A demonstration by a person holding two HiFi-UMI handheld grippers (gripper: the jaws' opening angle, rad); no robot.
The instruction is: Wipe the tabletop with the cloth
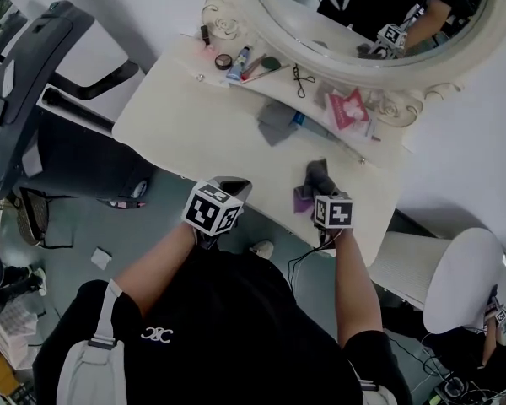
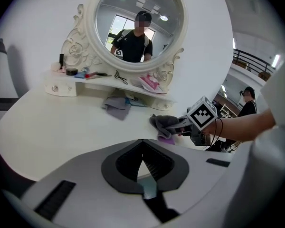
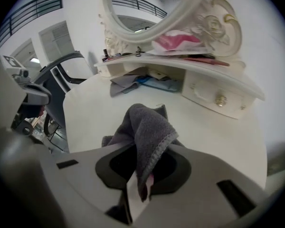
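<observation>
One cloth, pinched in my right tool, hangs over the tabletop's near right, bare surface lying far-left; left tool pressed together.

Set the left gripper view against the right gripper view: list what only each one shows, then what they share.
Only the left gripper view: the left gripper, shut and empty, the right gripper seen from outside, and a person reflected in the mirror. Only the right gripper view: the right gripper's own jaws clamped on the cloth's hem. Both: the grey cloth, the white tabletop, a second grey cloth below the shelf, and the pink packet.
</observation>
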